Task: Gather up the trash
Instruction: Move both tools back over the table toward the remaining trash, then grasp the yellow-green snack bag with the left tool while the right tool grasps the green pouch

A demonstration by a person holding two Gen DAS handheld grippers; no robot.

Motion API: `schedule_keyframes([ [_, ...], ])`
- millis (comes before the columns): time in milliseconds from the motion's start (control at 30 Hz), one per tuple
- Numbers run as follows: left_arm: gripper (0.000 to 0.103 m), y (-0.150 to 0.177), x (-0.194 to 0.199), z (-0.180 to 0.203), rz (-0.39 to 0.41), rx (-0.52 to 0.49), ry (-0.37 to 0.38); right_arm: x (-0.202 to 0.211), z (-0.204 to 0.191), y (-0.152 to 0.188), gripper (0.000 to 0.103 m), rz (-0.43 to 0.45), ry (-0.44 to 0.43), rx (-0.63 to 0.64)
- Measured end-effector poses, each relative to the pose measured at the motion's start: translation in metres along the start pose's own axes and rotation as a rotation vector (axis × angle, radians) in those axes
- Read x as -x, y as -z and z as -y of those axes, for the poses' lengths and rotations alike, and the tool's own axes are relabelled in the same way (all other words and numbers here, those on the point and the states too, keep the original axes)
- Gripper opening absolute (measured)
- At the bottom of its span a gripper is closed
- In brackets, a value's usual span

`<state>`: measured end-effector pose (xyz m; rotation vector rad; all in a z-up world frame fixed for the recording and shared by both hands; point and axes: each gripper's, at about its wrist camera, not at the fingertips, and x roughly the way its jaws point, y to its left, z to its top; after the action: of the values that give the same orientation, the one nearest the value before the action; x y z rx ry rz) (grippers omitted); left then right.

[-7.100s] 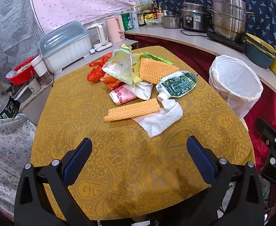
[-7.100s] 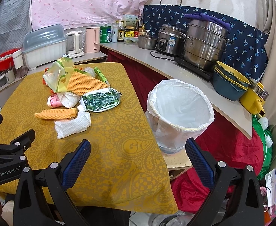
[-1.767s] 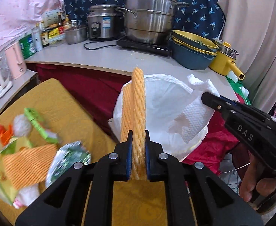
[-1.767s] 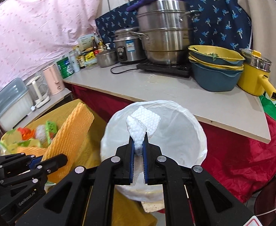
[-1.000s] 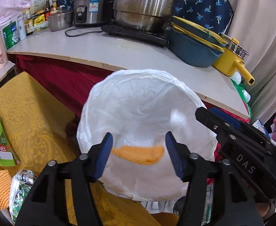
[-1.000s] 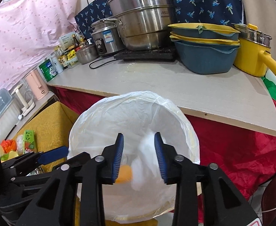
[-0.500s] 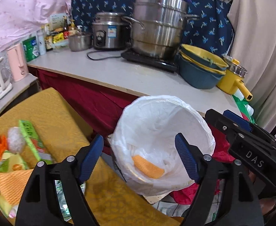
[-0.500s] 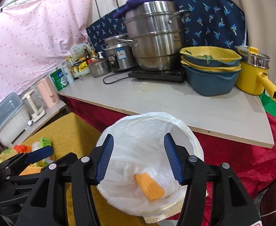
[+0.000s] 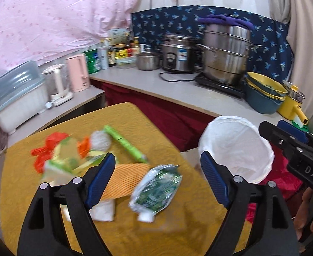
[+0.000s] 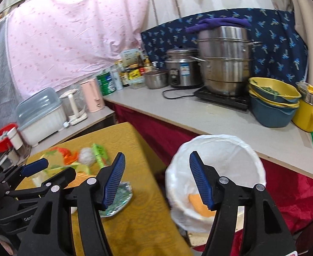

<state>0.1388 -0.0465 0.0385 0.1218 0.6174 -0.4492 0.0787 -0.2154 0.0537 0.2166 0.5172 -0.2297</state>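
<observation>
- Hovering over the tabletop (image 9: 24, 194), the left gripper (image 9: 157, 179) is holding its jaws spread, empty.
- Green pouch (image 9: 155, 188) is lying lower centre, between them, long axis diagonal.
- Right gripper (image 10: 156, 179), jaws spread, is facing the bin (image 10: 220, 145).

Near half of table (image 9: 160, 232) bare, open to approach; far half blocked by litter: green pouch (image 9: 156, 188), orange mesh (image 9: 124, 180), green box (image 9: 125, 144), bags (image 9: 60, 160); bin (image 10: 216, 177) mouth open from above, beside table's right edge; counter (image 10: 231, 119) stands close behind bin, crowded with pots (image 10: 224, 59).
</observation>
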Motion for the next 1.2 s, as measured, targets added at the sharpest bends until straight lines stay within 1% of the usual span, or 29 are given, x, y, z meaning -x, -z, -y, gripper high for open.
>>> schedule_keyframes([
  [100,0.080,0.011,0.011,-0.028,-0.014,0.038,-0.039,0.002,-0.027,0.007,0.061,-0.011,-0.028,0.040],
  [200,0.086,0.023,0.020,-0.055,-0.024,0.068,-0.092,0.002,-0.049,0.014,0.061,-0.027,-0.064,0.054],
  [267,0.091,0.032,0.024,-0.069,-0.031,0.084,-0.112,0.000,-0.059,0.020,0.061,-0.042,-0.084,0.051],
  [433,0.092,0.052,0.027,-0.105,-0.061,0.135,-0.157,-0.016,-0.080,0.040,0.061,-0.101,-0.114,0.029],
  [600,0.094,0.066,0.019,-0.132,-0.088,0.196,-0.170,-0.031,-0.093,0.057,0.061,-0.150,-0.125,0.016],
  [767,0.094,0.069,0.004,-0.146,-0.116,0.234,-0.168,-0.047,-0.103,0.073,0.061,-0.194,-0.129,0.018],
  [867,0.094,0.067,-0.005,-0.147,-0.122,0.245,-0.149,-0.055,-0.106,0.079,0.061,-0.211,-0.133,0.017],
  [1033,0.096,0.060,-0.017,-0.140,-0.114,0.234,-0.122,-0.067,-0.109,0.085,0.061,-0.235,-0.137,0.011],
  [1200,0.095,0.056,-0.036,-0.138,-0.129,0.212,-0.141,-0.075,-0.110,0.088,0.061,-0.253,-0.138,0.007],
])
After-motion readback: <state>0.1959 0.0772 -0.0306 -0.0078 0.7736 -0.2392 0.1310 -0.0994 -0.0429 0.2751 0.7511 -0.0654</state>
